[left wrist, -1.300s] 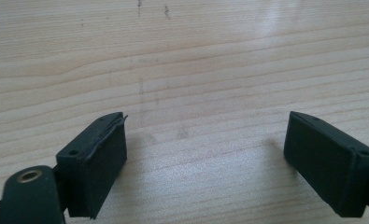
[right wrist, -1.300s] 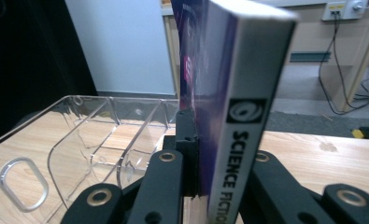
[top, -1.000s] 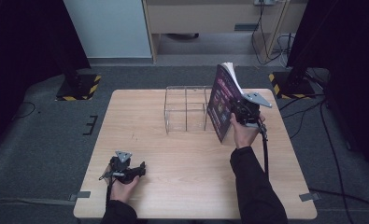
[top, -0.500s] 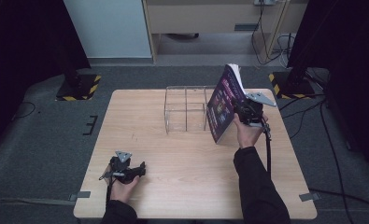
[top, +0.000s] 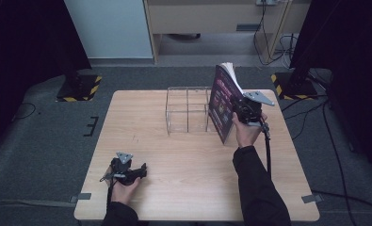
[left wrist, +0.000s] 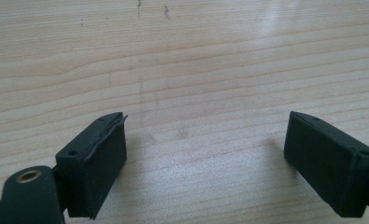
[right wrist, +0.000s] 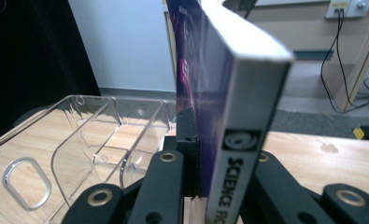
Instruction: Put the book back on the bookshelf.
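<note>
A thick paperback book [top: 222, 101] with a dark purple cover stands upright on the wooden table [top: 198, 165], just right of a clear plastic divider rack [top: 187, 109]. My right gripper [top: 240, 113] is shut on the book near its lower edge. In the right gripper view the jaws clamp the book [right wrist: 229, 93] by cover and white spine, with the rack [right wrist: 93, 135] to the left. My left gripper [top: 142, 170] rests near the table's front left, jaws pointing right. Its black fingers [left wrist: 98, 158] stand wide apart over bare wood, so the left gripper [left wrist: 205, 154] is open with nothing in it.
Two stands with yellow-and-black bases [top: 77, 87] [top: 289, 84] flank the table's far side on the grey floor. A wooden cabinet [top: 207, 14] and cables [top: 273, 37] lie beyond. A cable [top: 267, 150] trails from the right gripper along the sleeve.
</note>
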{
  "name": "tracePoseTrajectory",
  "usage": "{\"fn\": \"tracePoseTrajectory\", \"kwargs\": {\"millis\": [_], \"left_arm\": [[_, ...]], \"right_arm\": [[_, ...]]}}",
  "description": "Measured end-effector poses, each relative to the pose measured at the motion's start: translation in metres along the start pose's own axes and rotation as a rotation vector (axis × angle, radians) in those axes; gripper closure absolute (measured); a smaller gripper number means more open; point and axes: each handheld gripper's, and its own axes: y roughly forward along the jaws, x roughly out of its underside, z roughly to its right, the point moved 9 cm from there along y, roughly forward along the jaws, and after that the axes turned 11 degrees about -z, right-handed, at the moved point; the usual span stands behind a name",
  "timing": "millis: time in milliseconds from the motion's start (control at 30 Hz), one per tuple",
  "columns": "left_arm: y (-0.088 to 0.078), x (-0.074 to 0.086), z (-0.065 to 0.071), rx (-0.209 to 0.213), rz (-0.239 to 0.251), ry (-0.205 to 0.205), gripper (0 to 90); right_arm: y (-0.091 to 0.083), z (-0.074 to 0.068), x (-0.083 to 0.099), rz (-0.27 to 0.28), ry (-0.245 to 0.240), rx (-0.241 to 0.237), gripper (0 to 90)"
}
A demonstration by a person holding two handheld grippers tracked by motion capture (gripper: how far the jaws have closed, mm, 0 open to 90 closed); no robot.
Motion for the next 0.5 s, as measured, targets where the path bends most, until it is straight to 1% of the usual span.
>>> {"fn": "tracePoseTrajectory", "kwargs": {"millis": [67,100,200,267,333,400,500], "left_arm": [[0.0000,0.0000,0.0000,0.000,0.000,0.000,12.3],[0.0000,0.0000,0.0000,0.001,0.000,0.000,12.3],[0.0000,0.0000,0.0001,0.001,-0.001,0.000,12.2],[0.0000,0.0000,0.0000,0.000,0.000,0.000,12.2],[0.0000,0.0000,0.0000,0.001,0.000,0.001,12.2],[0.0000,0.0000,0.0001,0.001,0.000,0.001,12.2],[0.0000,0.0000,0.0001,0.001,-0.001,0.000,12.2]], "right_arm": [[-0.0001,-0.0016,-0.0034,0.015,-0.011,-0.001,82.9],[-0.0003,-0.0021,-0.0055,0.027,-0.014,0.007,83.0],[0.0006,-0.0010,-0.0077,0.042,-0.008,0.015,82.9],[0.0036,0.0007,-0.0057,0.030,-0.007,0.025,82.9],[0.0065,0.0017,-0.0018,0.018,-0.016,0.035,82.8],[0.0057,0.0013,0.0000,0.023,-0.019,0.038,82.7],[0.0048,0.0003,0.0006,0.008,-0.029,0.043,82.2]]}}
